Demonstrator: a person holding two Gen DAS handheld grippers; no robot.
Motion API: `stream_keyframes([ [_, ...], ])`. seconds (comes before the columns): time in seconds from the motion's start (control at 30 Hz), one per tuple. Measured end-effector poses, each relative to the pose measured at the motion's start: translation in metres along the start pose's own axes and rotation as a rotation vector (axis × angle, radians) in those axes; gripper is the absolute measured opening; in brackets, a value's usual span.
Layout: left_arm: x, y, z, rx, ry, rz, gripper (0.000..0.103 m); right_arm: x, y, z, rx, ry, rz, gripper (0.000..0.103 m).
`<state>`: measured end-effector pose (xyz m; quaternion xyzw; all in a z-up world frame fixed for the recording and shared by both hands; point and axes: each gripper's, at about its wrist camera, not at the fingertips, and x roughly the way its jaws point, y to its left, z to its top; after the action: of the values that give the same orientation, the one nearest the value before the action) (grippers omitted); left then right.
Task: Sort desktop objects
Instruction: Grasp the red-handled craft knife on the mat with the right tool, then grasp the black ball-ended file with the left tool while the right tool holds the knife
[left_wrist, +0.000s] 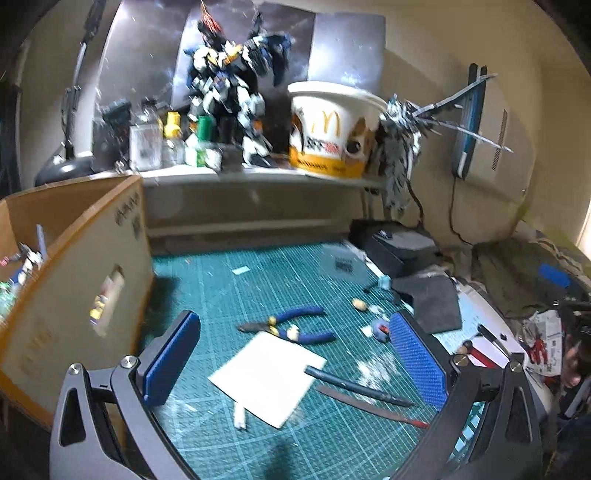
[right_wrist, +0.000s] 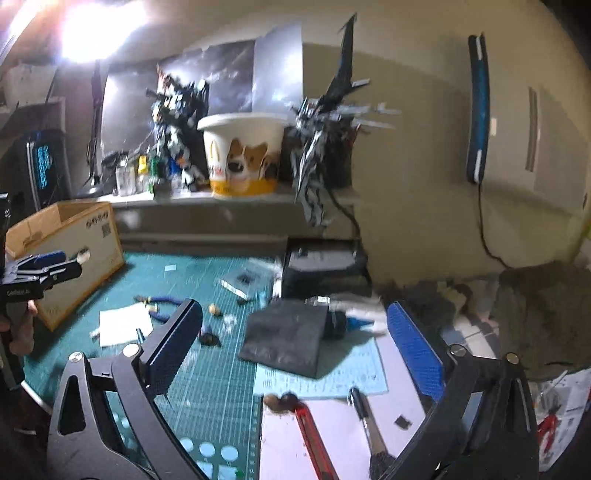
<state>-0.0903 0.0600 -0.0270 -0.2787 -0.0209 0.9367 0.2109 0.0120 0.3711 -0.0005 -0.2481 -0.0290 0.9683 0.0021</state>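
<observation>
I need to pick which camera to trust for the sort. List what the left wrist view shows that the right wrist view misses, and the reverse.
Left wrist only: small items inside the cardboard box, and a thin dark blade lying beside the white sheet.

Right wrist only: the left tool itself, held beside the box, a red utility knife and a dark pen on white paper near the camera.

Both: the green cutting mat, blue-handled pliers, the dark grey pad, the paper bucket and the model robots on the shelf. Both tools are open and empty.

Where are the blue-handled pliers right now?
The blue-handled pliers lie on the green cutting mat, mid-frame in the left wrist view, just behind the white paper sheet and right of the cardboard box.
</observation>
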Motion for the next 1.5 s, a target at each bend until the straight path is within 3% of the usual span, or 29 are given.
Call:
stream_keyframes([
  [0.13, 0.006, -0.007, -0.01, 0.0, 0.013, -0.029, 0.103, 0.014, -0.003, -0.017, -0.012, 0.079, 0.038, 0.057],
  [0.33, 0.011, -0.018, -0.021, 0.01, 0.04, -0.07, 0.103, 0.031, -0.008, -0.041, -0.013, 0.161, 0.083, 0.037],
  [0.57, 0.014, -0.028, -0.031, 0.025, 0.068, -0.085, 0.103, 0.052, -0.014, -0.06, 0.005, 0.219, 0.106, 0.037],
  [0.73, 0.016, -0.033, -0.033, 0.033, 0.081, -0.09, 0.103, 0.071, -0.019, -0.071, 0.028, 0.256, 0.125, 0.025],
  [1.5, 0.021, -0.046, -0.061, 0.001, 0.167, -0.125, 0.103, 0.087, -0.017, -0.08, 0.05, 0.289, 0.149, 0.022],
])
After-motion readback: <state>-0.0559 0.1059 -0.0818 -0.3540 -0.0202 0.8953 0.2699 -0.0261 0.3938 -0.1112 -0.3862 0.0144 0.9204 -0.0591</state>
